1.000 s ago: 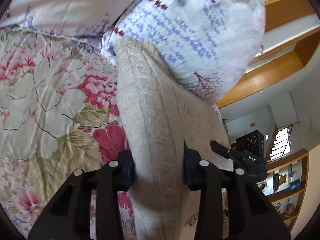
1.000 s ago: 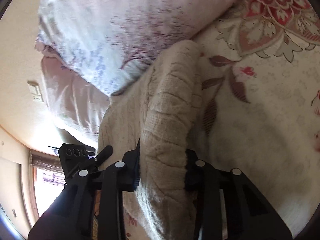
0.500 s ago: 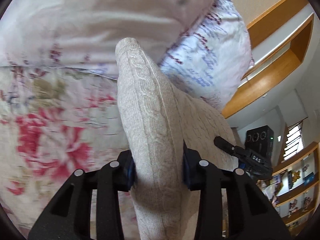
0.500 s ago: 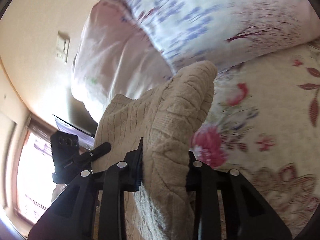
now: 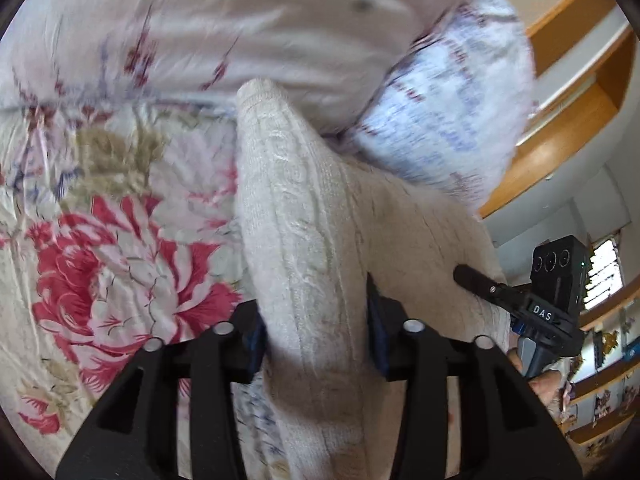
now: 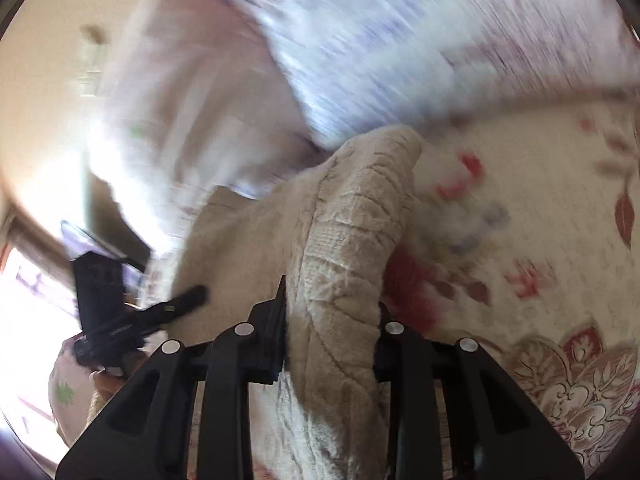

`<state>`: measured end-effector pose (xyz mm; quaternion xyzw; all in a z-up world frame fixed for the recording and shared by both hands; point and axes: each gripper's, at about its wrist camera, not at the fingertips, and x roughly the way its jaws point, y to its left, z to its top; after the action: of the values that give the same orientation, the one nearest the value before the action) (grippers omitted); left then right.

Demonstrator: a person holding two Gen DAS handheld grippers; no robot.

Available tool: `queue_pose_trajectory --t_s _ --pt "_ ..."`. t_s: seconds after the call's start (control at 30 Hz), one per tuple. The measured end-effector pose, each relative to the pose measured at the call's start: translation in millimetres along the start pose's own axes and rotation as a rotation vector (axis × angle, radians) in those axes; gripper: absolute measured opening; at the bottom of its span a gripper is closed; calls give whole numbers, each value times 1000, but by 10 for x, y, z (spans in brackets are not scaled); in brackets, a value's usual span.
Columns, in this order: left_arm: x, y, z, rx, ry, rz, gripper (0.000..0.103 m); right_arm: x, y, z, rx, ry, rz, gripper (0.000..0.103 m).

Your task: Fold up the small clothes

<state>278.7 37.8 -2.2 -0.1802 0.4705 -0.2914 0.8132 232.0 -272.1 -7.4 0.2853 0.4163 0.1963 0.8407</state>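
A cream cable-knit garment (image 5: 304, 240) is held up above a floral bedspread (image 5: 112, 240). My left gripper (image 5: 316, 332) is shut on one bunched edge of it. My right gripper (image 6: 332, 328) is shut on the other edge of the same knit (image 6: 352, 232). The cloth stretches between the two grippers. The right gripper also shows at the right of the left wrist view (image 5: 536, 308), and the left gripper shows at the left of the right wrist view (image 6: 120, 312). The right wrist view is blurred by motion.
Two pillows lie at the head of the bed, a pale pink one (image 5: 240, 20) and a white one with blue print (image 5: 448, 120). Wooden shelving (image 5: 568, 112) and a window (image 5: 604, 268) stand beyond. The bedspread also shows in the right wrist view (image 6: 540, 240).
Both grippers have lifted the knit garment off the bedspread and carried it toward the pillows. The views have swung, and the floral cover has shifted under the cloth.
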Motion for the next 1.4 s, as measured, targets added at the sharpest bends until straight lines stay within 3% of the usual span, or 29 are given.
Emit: queue_pose_trajectory --t_s 0.07,0.13,0.23,0.37,0.5,0.53,0.63,0.73,0.87,1.0,1.03,1.07,1.13,1.27,1.4 --pt "37 79 -10 -45 -5 -15 58 89 -153 -13 74 29 9 36" --pt "37 116 -9 -69 -6 -27 59 97 -196 10 106 39 10 41" --pt "-23 69 -6 -62 -16 46 71 88 -198 55 108 57 10 45" --pt "-308 -104 -44 22 -131 183 73 -262 -203 83 80 -29 -13 45" --pt "-520 -446 -147 158 -222 215 73 -449 -213 100 68 -57 -5 45" --pt "-519 -566 -191 204 -225 213 73 -434 -215 98 65 -46 -5 45" --pt "-413 -810 -267 301 -202 220 73 -302 -170 59 39 -17 -26 26" --pt "-169 -896 -291 368 -144 301 72 -270 -173 19 24 -42 -69 16" --pt "56 -833 -293 387 -97 373 71 -196 -208 44 28 -32 -118 14" --pt "191 -848 -280 414 -101 419 72 -145 -216 51 33 -26 -164 16" --pt "188 -848 -289 417 -107 425 73 -142 -213 51 30 -26 -173 22" --pt "162 -866 -304 416 -115 432 72 -167 -189 47 10 -26 -199 31" --pt "43 -908 -380 416 -154 444 72 -298 -112 -4 -30 -62 -223 40" --pt "-249 -882 -585 432 -229 516 73 -603 202 -226 -200 -152 -208 40" --pt "-262 -759 -691 425 -198 569 73 -661 507 -480 -378 -156 -221 40"
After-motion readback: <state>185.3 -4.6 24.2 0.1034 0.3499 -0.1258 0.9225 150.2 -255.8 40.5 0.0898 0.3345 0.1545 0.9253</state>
